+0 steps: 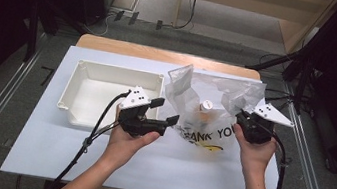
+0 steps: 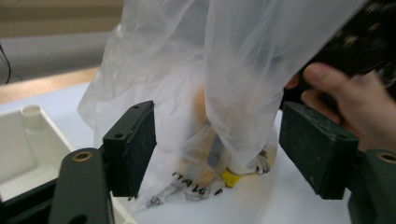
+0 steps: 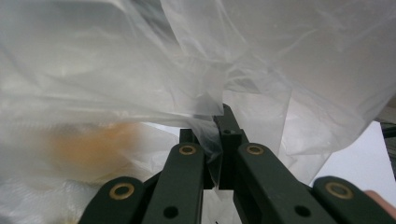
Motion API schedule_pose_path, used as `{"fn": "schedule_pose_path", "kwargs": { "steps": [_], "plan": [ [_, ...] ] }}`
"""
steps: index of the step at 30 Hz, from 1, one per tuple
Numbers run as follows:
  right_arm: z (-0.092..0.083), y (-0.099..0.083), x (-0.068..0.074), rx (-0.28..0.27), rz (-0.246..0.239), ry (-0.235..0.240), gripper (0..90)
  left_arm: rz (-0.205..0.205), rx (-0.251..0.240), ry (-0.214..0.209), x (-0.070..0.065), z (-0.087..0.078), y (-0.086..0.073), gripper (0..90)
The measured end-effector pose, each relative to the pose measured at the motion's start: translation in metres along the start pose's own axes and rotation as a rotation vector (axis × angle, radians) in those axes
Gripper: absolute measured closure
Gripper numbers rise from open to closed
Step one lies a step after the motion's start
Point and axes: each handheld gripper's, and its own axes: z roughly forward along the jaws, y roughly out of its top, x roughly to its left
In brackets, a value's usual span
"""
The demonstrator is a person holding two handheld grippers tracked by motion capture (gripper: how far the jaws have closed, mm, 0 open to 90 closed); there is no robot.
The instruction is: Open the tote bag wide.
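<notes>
Right fingers [image 3: 219, 140] pinching plastic bag [image 3: 140, 70]; left fingers [image 2: 133, 147] apart, bottle [image 1: 205, 106] overhead.

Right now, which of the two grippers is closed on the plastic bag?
The right gripper: its jaws are shut and pinch a fold of the plastic bag. The left gripper has its jaws wide apart, beside the bag, not pressing it.

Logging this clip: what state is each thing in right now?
Plastic bag: upright, one handle pinched, bottle inside.
Bottle: standing in the bag.
White bin: empty, on the table.
Left tool: open, holding nothing.
Right tool: shut on the bag's handle.
</notes>
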Motion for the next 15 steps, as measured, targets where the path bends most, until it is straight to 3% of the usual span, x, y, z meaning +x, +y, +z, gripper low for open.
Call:
{"fn": "schedule_pose_path", "kwargs": {
  "steps": [3, 9, 12, 13, 15],
  "plan": [
    [0.002, -0.001, 0.003, 0.009, -0.016, 0.009, 90.0, 0.015, -0.026, 0.010, -0.008, -0.004, 0.018, 20.9],
    [0.006, -0.004, 0.008, 0.026, -0.037, 0.012, 90.0, 0.013, -0.062, 0.020, -0.012, -0.003, 0.038, 22.4],
    [0.007, -0.005, 0.010, 0.037, -0.057, 0.023, 90.0, 0.011, -0.044, 0.029, -0.012, 0.004, 0.043, 30.3],
    [0.007, -0.006, 0.011, 0.037, -0.066, 0.030, 90.0, 0.021, -0.043, 0.025, -0.012, 0.007, 0.043, 44.4],
    [0.007, -0.006, 0.011, 0.039, -0.072, 0.035, 90.0, 0.014, -0.026, 0.023, -0.010, 0.011, 0.042, 58.6]
  ]
}}
